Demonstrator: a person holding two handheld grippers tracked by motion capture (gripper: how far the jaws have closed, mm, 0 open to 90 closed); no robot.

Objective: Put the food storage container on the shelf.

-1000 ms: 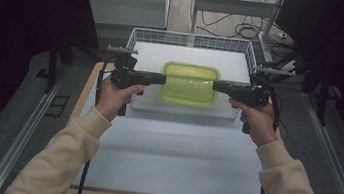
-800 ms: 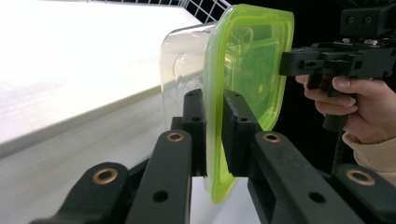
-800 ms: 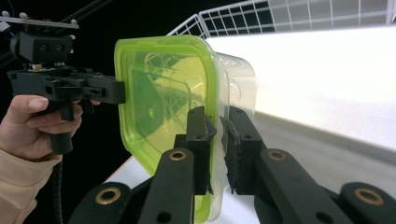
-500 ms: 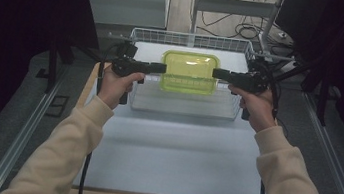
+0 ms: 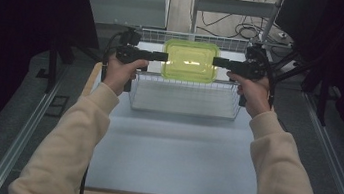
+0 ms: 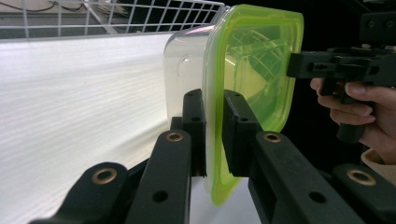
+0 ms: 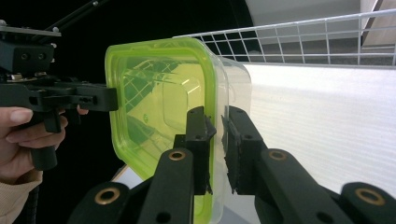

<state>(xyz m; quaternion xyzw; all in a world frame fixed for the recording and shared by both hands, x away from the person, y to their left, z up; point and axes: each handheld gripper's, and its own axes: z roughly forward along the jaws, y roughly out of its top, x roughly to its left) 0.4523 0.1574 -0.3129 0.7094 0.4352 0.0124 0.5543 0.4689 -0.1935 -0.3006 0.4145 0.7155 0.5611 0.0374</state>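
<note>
While both grippers (image 5: 161,56) (image 5: 217,61) clamp the lidded container's (image 5: 189,61) rims, glare hides its contents.

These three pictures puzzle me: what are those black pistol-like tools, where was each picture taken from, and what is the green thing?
There is no robot here. A person stands at a table and holds a hand tool in each hand; each tool ends in a pair of black tongs. The big picture comes from a camera above the person, looking forward and down, so the sleeved arms come in from below. The other two come from small cameras riding on the tools, looking along their own black jaws.

The left tongs and the right tongs each pinch one side rim of a clear plastic container with a yellow-green lid. Both are shut on it and hold it in the air over a white wire basket, which stands at the far end of the table.
</note>
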